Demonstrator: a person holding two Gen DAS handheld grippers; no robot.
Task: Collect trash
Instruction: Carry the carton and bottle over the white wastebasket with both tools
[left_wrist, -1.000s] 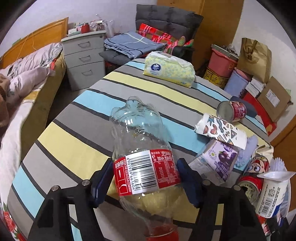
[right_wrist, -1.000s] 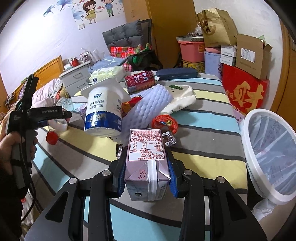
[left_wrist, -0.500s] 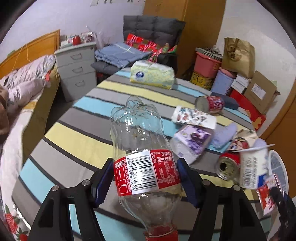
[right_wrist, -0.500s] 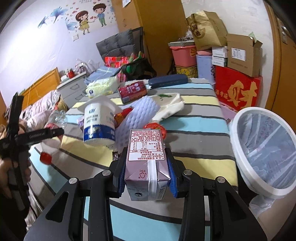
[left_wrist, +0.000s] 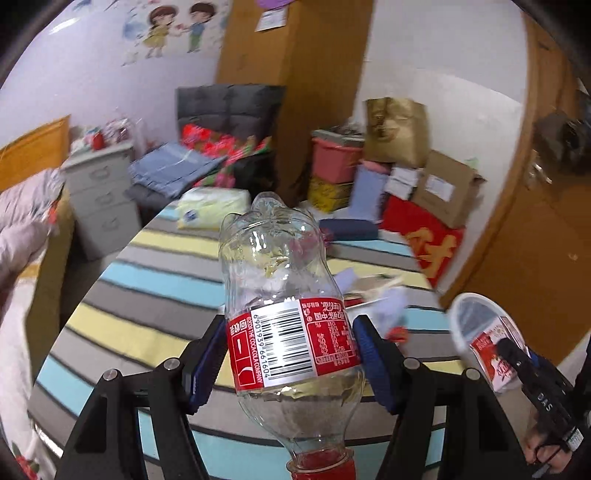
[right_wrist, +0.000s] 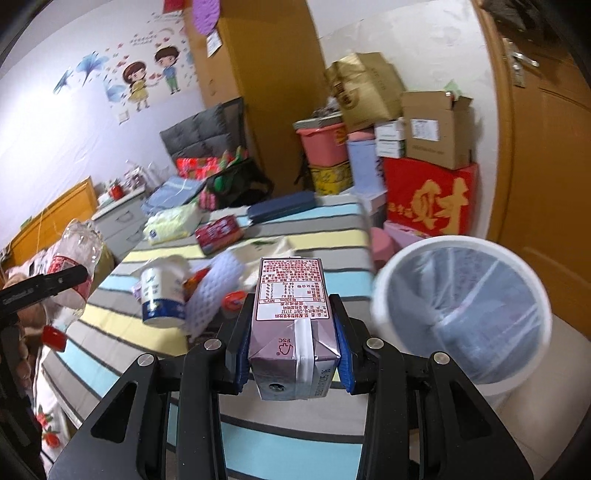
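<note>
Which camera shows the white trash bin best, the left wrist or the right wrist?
The right wrist view. There the trash bin shows its whole white rim and the liner bag inside, just right of the held carton. The left wrist view catches only part of the bin's rim, blurred, at the lower right, partly behind the other gripper.

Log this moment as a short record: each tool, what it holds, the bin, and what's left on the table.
left tool: shut on clear plastic bottle, red cap toward the camera
right tool: shut on purple drink carton
bin: white, lined with a bag, beside the table, right of the carton
table: striped cloth
left on table: white cup, red can on its side, tissue pack, dark case
</note>
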